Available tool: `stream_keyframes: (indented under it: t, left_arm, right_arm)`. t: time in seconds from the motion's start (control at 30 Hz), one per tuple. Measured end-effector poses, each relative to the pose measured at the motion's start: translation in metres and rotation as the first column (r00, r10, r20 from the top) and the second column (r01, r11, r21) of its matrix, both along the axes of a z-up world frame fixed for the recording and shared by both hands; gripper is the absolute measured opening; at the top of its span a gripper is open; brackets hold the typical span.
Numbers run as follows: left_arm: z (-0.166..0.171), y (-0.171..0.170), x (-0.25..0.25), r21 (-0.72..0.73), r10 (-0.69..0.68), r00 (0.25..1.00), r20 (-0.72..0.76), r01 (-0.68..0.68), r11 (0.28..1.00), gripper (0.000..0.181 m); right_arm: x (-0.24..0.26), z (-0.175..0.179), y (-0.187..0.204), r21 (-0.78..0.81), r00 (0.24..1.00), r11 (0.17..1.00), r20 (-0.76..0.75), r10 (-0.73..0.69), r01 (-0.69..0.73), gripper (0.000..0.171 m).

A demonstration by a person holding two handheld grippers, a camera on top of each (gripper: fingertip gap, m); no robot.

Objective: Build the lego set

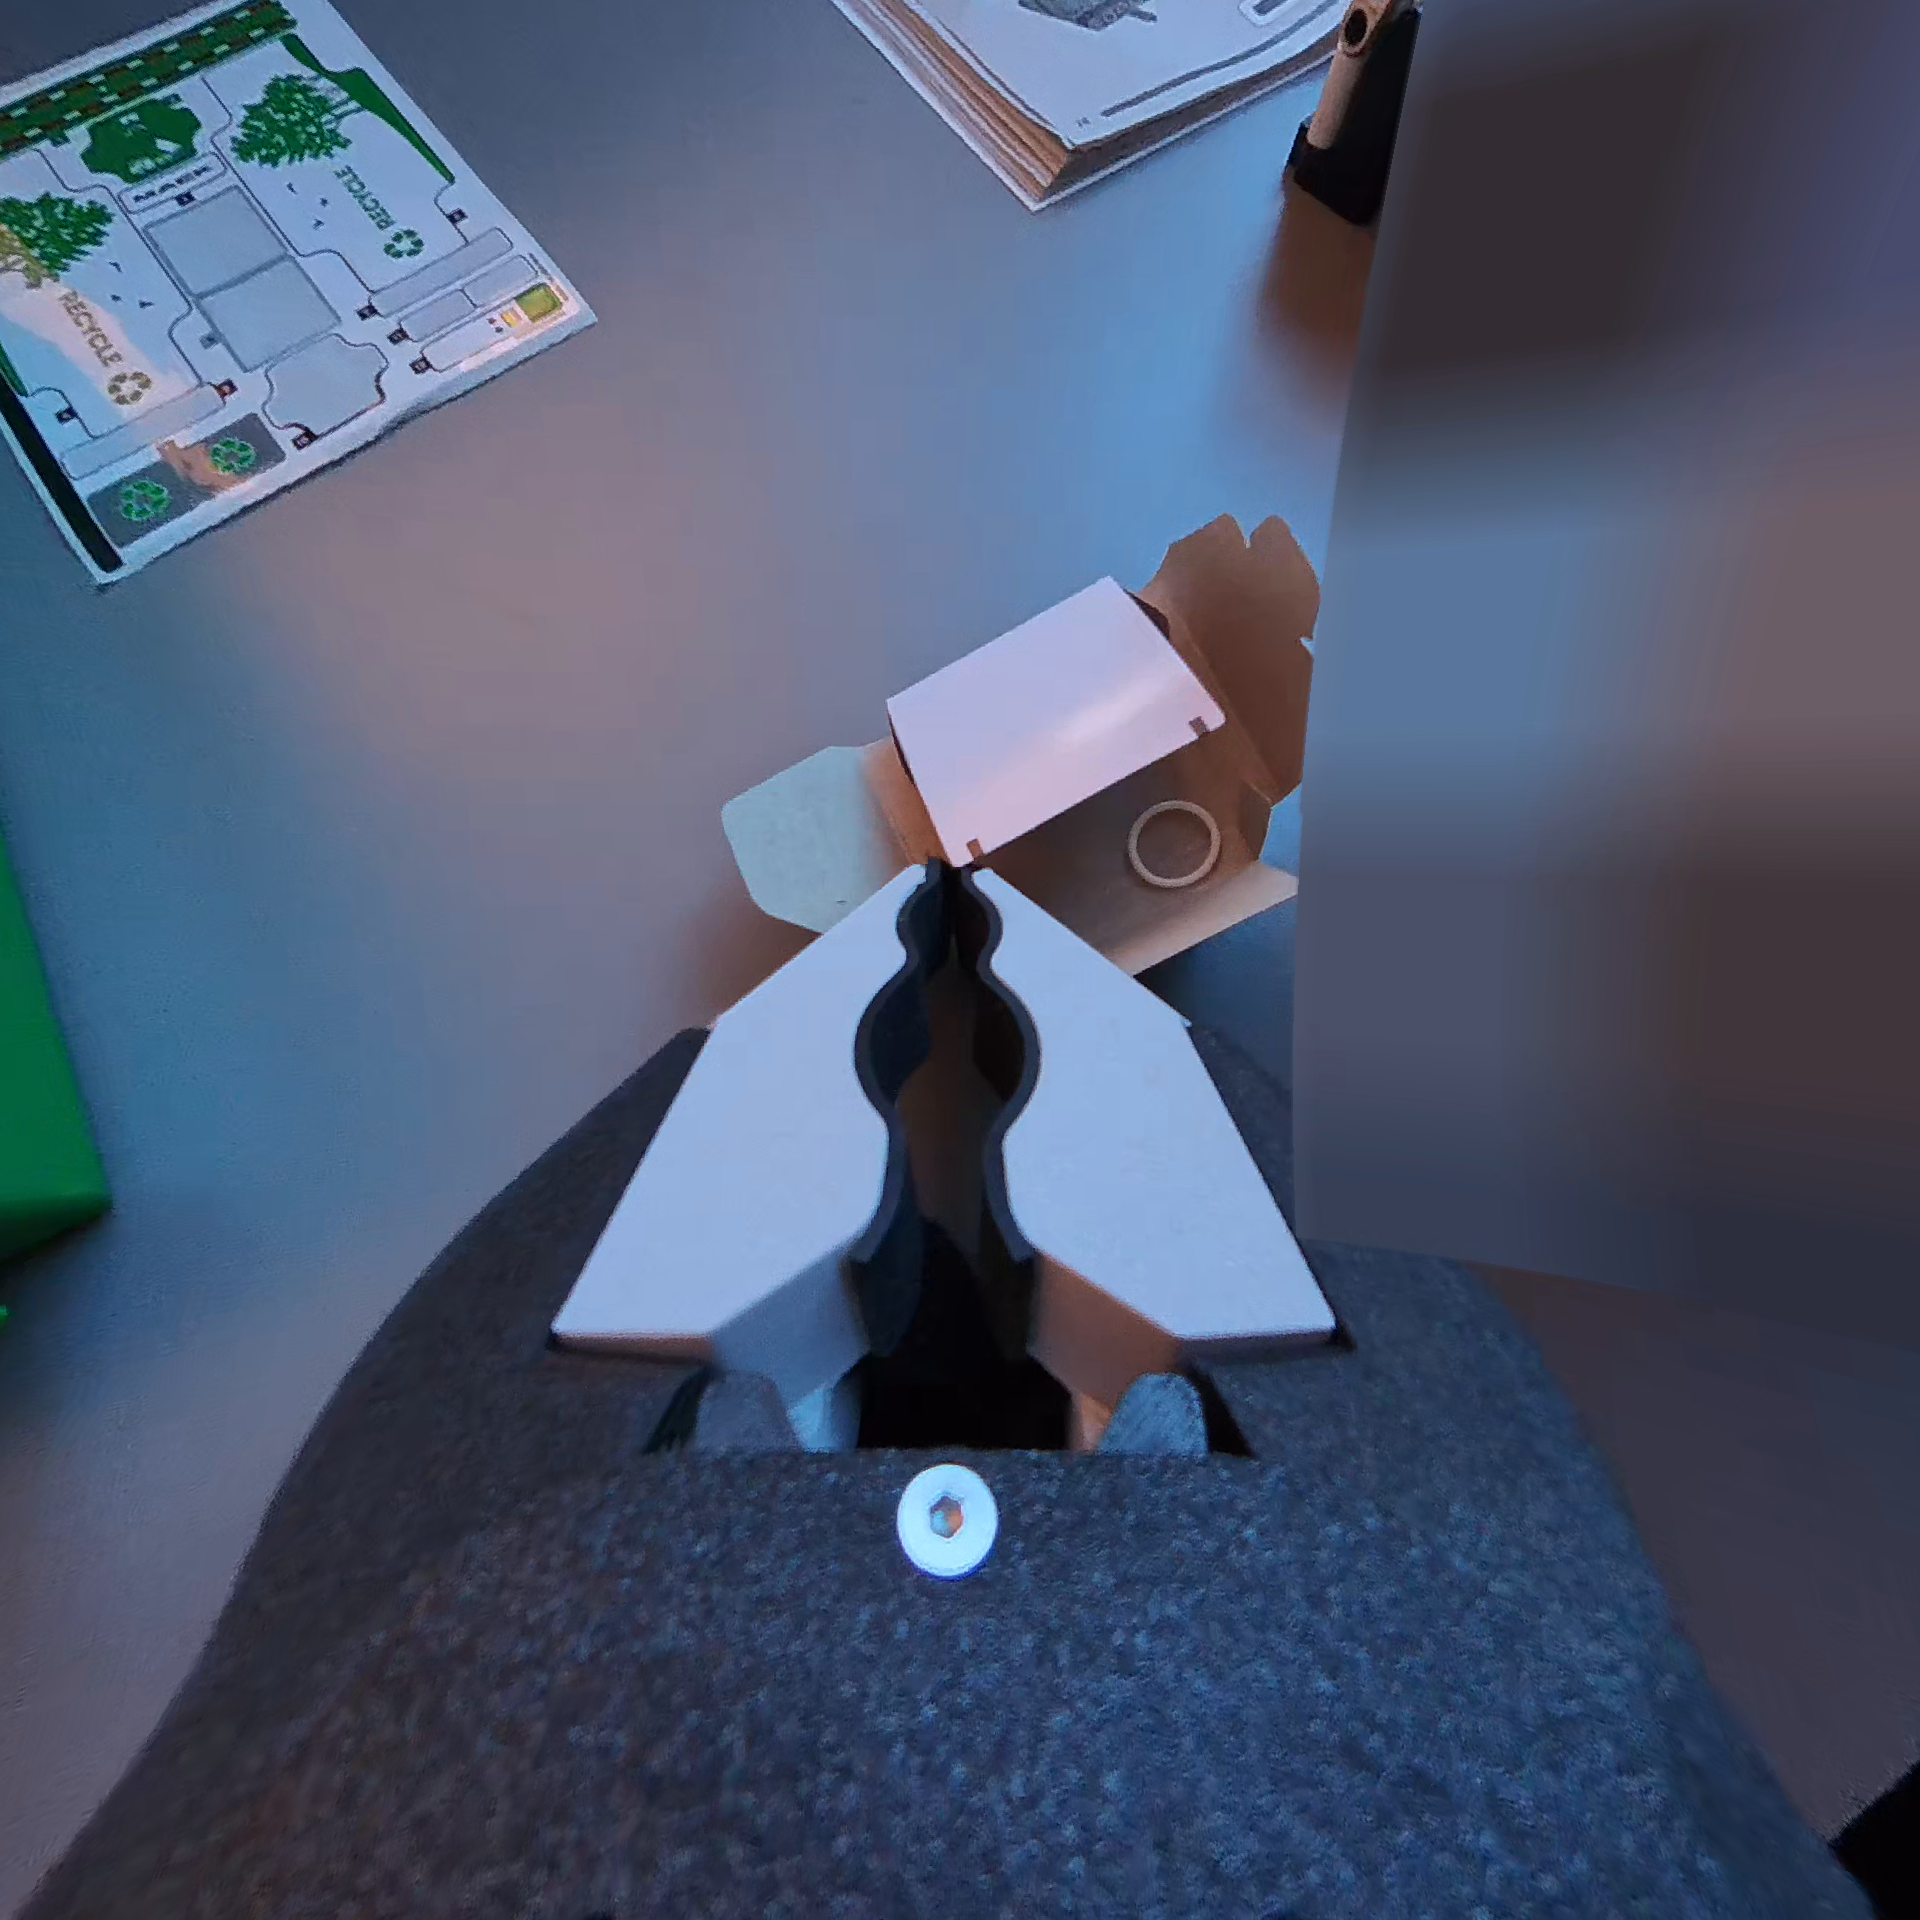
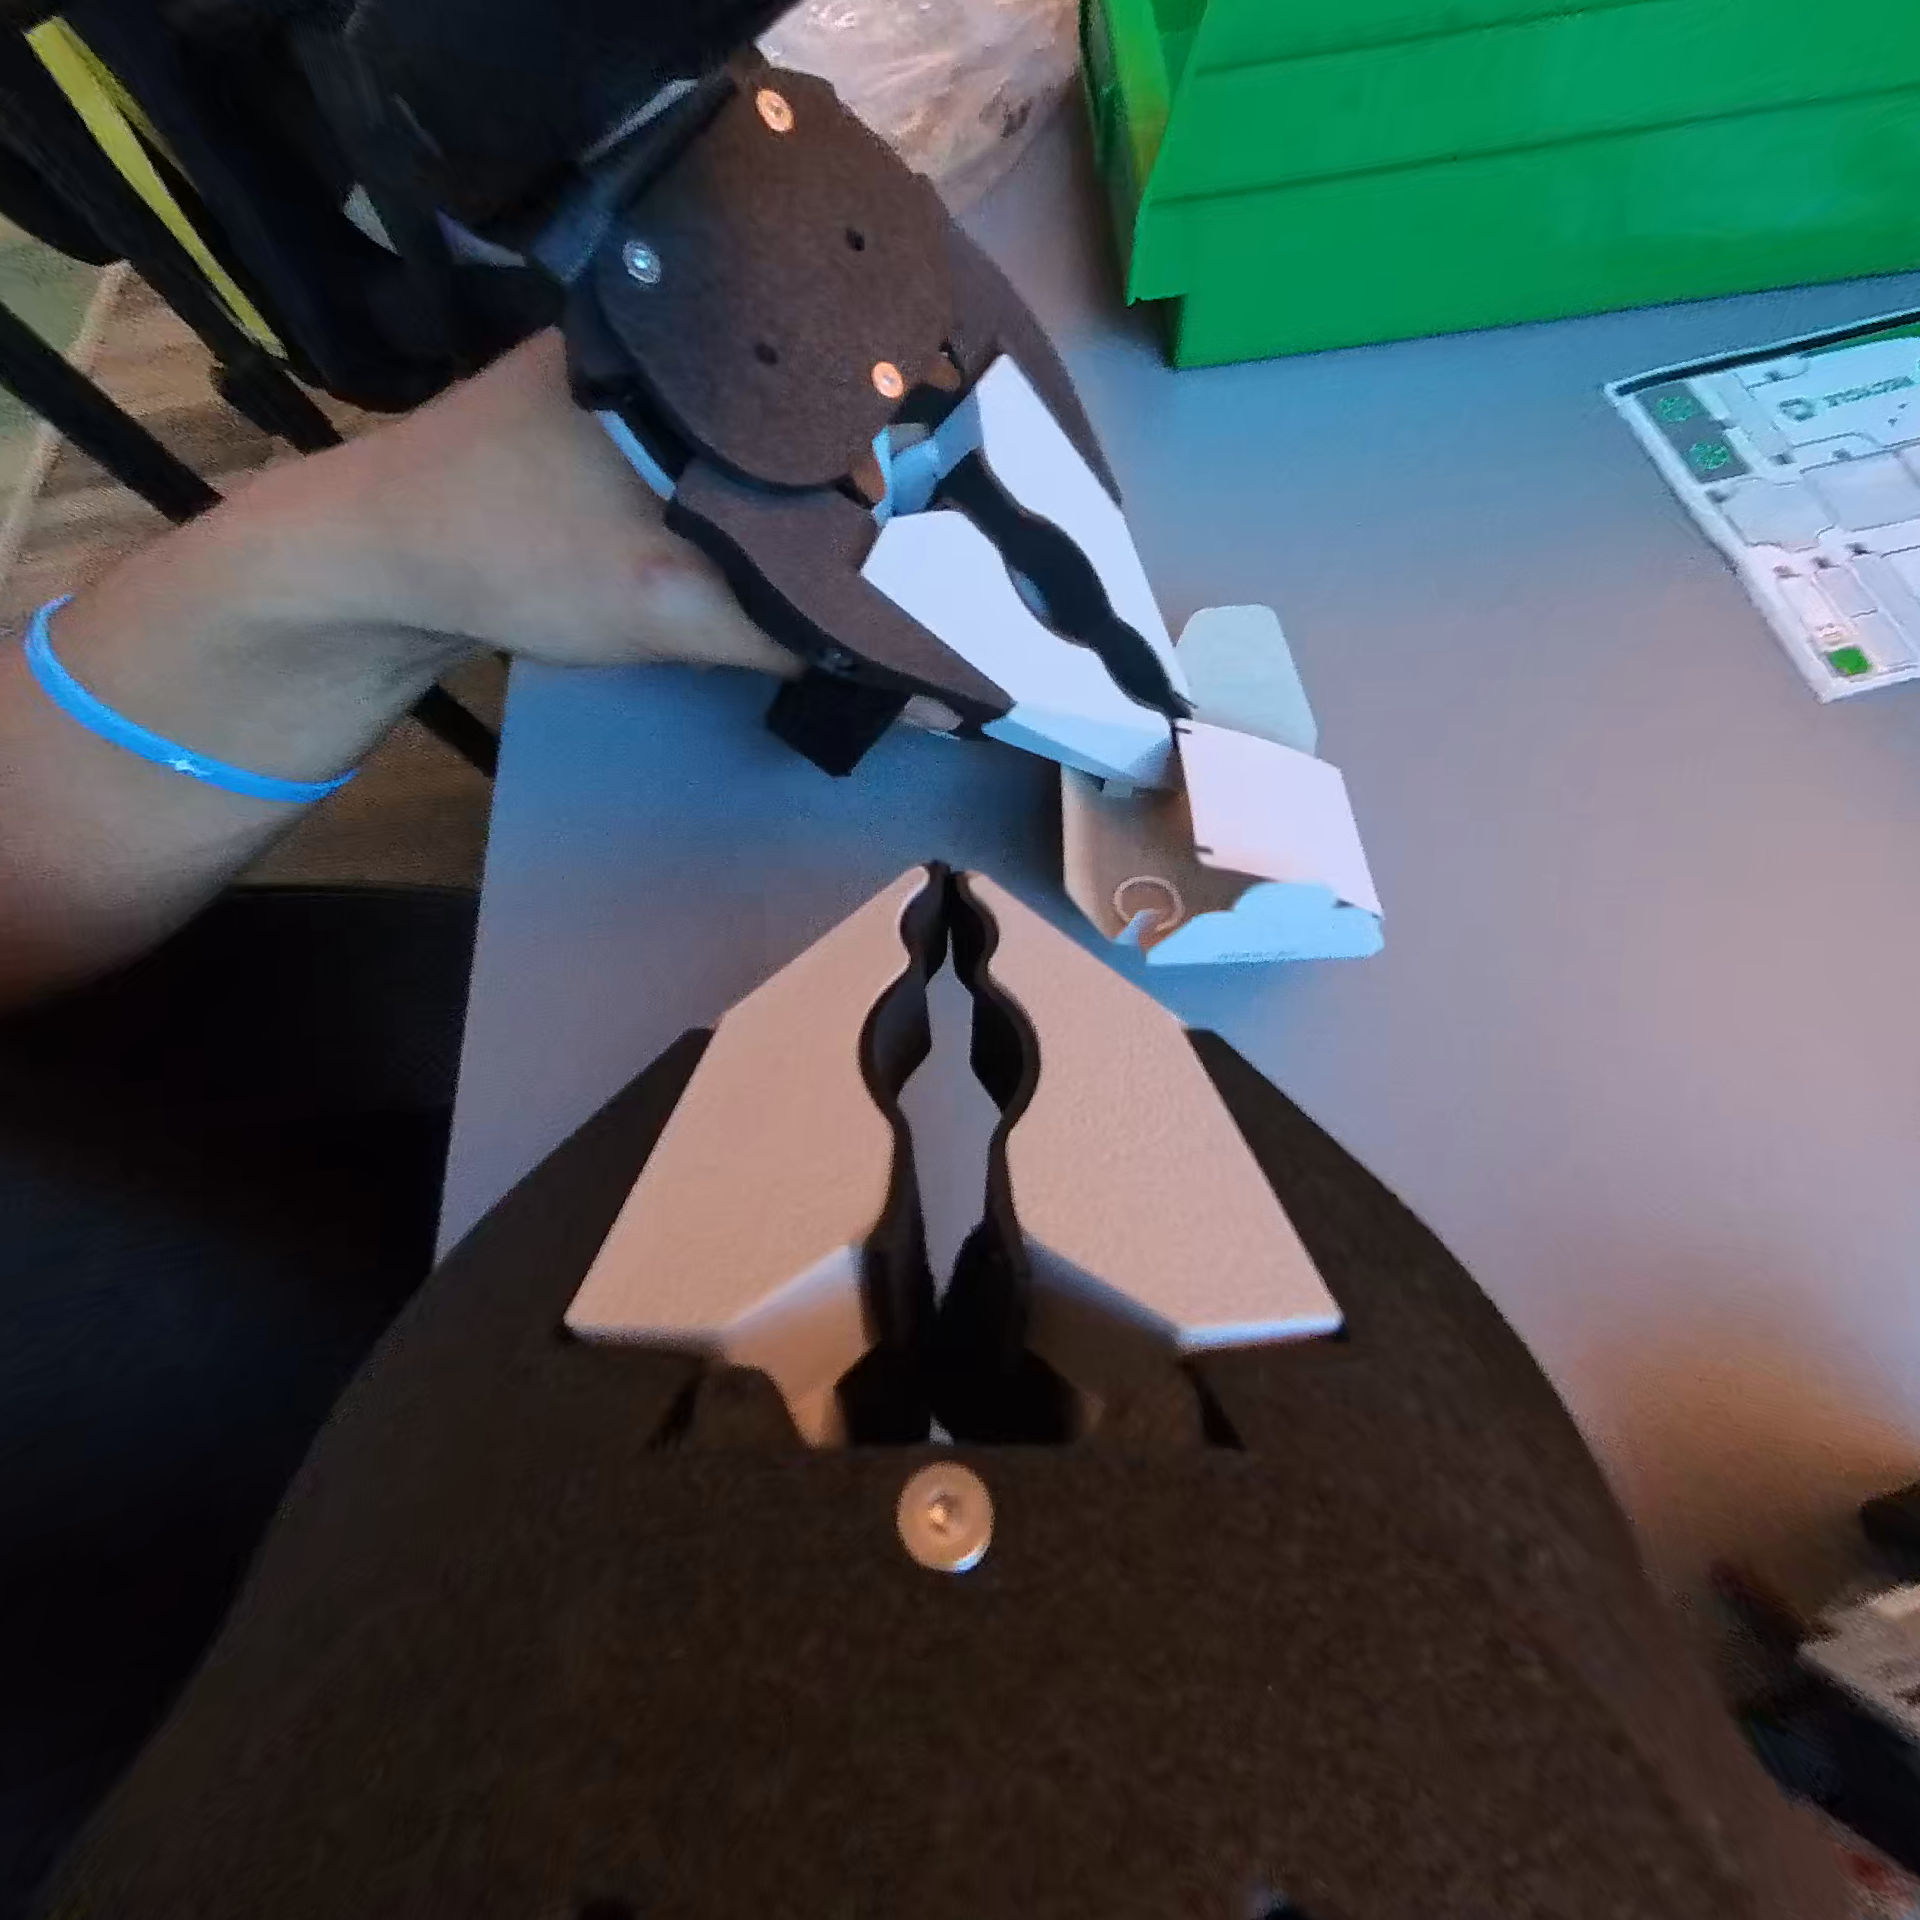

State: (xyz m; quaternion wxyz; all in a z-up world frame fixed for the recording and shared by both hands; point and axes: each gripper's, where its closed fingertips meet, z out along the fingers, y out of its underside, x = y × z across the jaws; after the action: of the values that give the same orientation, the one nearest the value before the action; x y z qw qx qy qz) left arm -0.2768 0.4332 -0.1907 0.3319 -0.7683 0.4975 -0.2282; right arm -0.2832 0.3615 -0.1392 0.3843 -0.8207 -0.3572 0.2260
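A small opened cardboard box lies on the grey table, with a white flap raised and a pale ring inside. My left gripper is shut, its tips pinching the near corner of the white flap. In the right wrist view the left gripper comes in from the upper left, held by a hand, and grips the flap of the box. My right gripper is shut and empty, just left of the box above the table.
A sticker sheet lies at the far left and shows in the right wrist view. An instruction booklet lies at the back. A green box stands behind, with a clear plastic bag beside it. The table edge is at the left.
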Motion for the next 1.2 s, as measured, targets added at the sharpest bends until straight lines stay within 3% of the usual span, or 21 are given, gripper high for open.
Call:
stream_keyframes:
  t: [0.1,0.2,0.37,0.53,0.63,0.77,0.83,0.9,1.2]
  left_arm:
    - [0.0,-0.003,0.002,0.023,-0.032,0.999,-0.008,0.032,0.999,0.0]
    - [0.0,-0.006,0.005,0.029,-0.055,0.998,-0.014,0.055,0.998,0.0]
    - [0.0,-0.007,0.006,0.022,-0.058,0.998,-0.021,0.059,0.998,0.0]
    - [0.0,0.0,0.004,0.057,-0.032,0.999,-0.044,0.034,0.998,0.0]
    - [0.0,0.005,0.005,0.073,-0.024,0.999,-0.045,0.028,0.997,0.0]
    - [0.0,0.006,0.005,0.075,-0.059,0.996,-0.06,0.064,0.995,0.0]
    - [-0.001,0.007,0.006,0.092,-0.071,0.994,-0.079,0.078,0.993,0.0]
    - [-0.001,0.007,0.007,0.09,-0.079,0.993,-0.083,0.086,0.992,0.0]
    - [-0.001,0.002,0.008,0.018,-0.088,0.996,-0.016,0.088,0.996,0.0]
  right_arm:
    - [0.017,-0.01,0.013,0.075,0.988,0.995,0.13,-0.081,0.072,0.0]
    - [0.008,-0.023,0.016,0.143,0.969,0.99,0.243,-0.041,0.006,0.023]
    - [0.01,-0.048,0.024,0.111,0.934,0.994,0.354,-0.038,-0.002,0.023]
    - [0.007,-0.052,0.011,0.0,0.956,1.0,0.294,-0.003,0.003,0.007]
    - [-0.006,-0.052,-0.009,-0.108,0.975,0.992,0.205,0.09,-0.069,0.003]
    - [-0.007,-0.032,-0.008,-0.02,0.984,0.998,0.164,0.063,-0.061,0.004]
    - [0.001,-0.01,0.012,0.106,0.989,0.994,0.143,-0.032,0.016,0.018]
    - [0.008,-0.015,0.024,0.138,0.977,0.99,0.206,-0.061,0.033,0.032]
    - [0.019,-0.049,0.041,0.049,0.947,0.997,0.312,-0.078,0.066,0.041]
